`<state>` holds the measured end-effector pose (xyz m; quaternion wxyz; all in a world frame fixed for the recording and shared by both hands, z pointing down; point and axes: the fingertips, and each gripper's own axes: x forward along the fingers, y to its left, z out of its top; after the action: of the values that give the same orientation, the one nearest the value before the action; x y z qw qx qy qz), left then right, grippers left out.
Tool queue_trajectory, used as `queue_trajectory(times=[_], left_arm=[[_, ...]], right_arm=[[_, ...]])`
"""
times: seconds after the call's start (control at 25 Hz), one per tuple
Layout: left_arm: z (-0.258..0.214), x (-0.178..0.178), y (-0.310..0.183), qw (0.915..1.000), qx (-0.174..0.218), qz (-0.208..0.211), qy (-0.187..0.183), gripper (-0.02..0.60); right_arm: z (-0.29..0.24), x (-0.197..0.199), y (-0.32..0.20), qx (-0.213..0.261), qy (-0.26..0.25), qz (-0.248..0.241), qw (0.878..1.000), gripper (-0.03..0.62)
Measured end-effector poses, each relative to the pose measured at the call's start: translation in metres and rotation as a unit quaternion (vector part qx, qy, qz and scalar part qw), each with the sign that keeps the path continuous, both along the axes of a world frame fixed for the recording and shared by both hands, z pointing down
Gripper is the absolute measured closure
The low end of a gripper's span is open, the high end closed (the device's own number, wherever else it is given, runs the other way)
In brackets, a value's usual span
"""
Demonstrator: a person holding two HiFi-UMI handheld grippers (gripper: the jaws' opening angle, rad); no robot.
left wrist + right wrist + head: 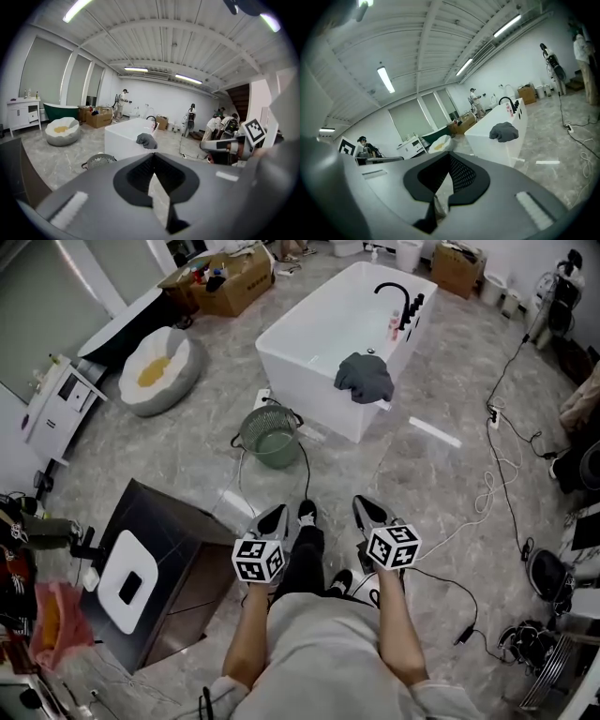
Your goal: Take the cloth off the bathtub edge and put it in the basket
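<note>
Both grippers low by person's legs, well short of tub. Left gripper (pixel 277 513) and right gripper (pixel 362 506): jaws clenched, nothing between. Cloth (pixel 364 377) draped over bathtub (pixel 298 354) rim at near right corner, straight ahead of right gripper, which is nearer. Basket (pixel 246 430) on floor, ahead of left gripper.

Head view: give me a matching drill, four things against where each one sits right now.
1. cloth
2. basket
3. black faucet
4. white cushion

A. on the floor, left of the bathtub
B. mounted on the bathtub's right rim
C. draped over the bathtub's near edge
D. on the floor, in front of the bathtub

Pairs: 1-C, 2-D, 3-B, 4-A.
</note>
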<state>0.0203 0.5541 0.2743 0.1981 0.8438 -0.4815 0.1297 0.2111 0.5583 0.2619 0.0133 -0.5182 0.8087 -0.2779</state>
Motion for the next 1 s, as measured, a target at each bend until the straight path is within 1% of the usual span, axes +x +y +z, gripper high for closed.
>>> queue_trajectory(times=[0.16,0.28,0.36,0.44,0.52,0.68,0.84,1.0], left_arm=[[0.001,0.003,-0.007,0.9998,-0.001,0.013,-0.014,0.524],[-0.001,0.007,-0.024,0.9997,0.002,0.018,-0.017,0.524],[-0.003,0.012,-0.039,0.9995,0.005,0.024,-0.018,0.525],[-0.005,0.020,-0.056,0.9991,0.007,0.036,-0.022,0.525],[-0.006,0.030,-0.078,0.9986,0.009,0.046,-0.024,0.524],[-0.013,0.051,-0.126,0.9982,0.011,0.055,-0.018,0.524],[-0.021,0.073,-0.178,0.9970,0.015,0.073,-0.023,0.525],[-0.029,0.079,-0.232,0.9972,0.016,0.071,-0.017,0.525]], right_arm=[[0.008,0.003,-0.003,-0.010,0.025,-0.006,1.000,0.594],[0.006,0.009,-0.014,-0.011,0.040,-0.007,0.999,0.594],[0.003,0.015,-0.026,-0.009,0.035,0.000,0.999,0.594],[-0.001,0.021,-0.040,-0.006,0.019,0.009,1.000,0.594],[-0.005,0.024,-0.058,-0.003,0.006,0.015,1.000,0.594],[-0.014,0.027,-0.099,-0.001,0.020,0.005,1.000,0.594],[-0.009,0.034,-0.152,-0.010,0.010,0.011,1.000,0.594],[-0.006,0.034,-0.203,-0.015,0.010,0.011,1.000,0.594]])
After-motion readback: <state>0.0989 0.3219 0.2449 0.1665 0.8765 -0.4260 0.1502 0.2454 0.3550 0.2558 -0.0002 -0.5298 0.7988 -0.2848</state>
